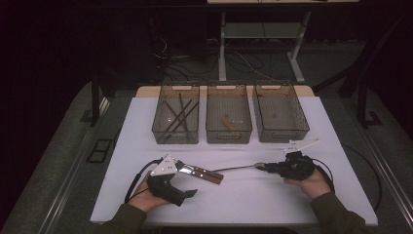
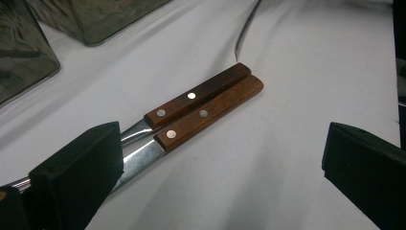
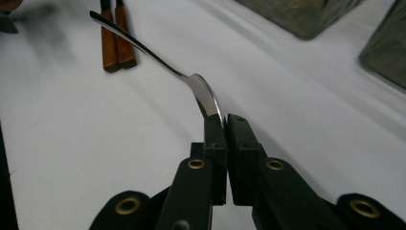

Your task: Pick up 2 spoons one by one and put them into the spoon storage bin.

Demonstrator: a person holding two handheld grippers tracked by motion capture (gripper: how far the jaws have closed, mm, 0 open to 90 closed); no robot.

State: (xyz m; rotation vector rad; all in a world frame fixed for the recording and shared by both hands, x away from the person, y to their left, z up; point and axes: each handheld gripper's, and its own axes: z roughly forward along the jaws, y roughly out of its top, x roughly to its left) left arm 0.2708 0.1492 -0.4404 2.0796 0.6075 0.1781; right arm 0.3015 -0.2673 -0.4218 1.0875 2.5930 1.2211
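Note:
Two knives with brown wooden handles lie side by side on the white table. My left gripper is open wide at their blade end, with the blades running past its left jaw. My right gripper is shut on the bowl of a metal spoon. The spoon's thin handle reaches out toward the knife handles, and its tip hangs just short of them.
Three clear bins stand in a row at the table's far side. The left bin holds several dark sticks, the middle bin a wooden-handled piece, the right bin little I can make out. Cables trail from both grippers.

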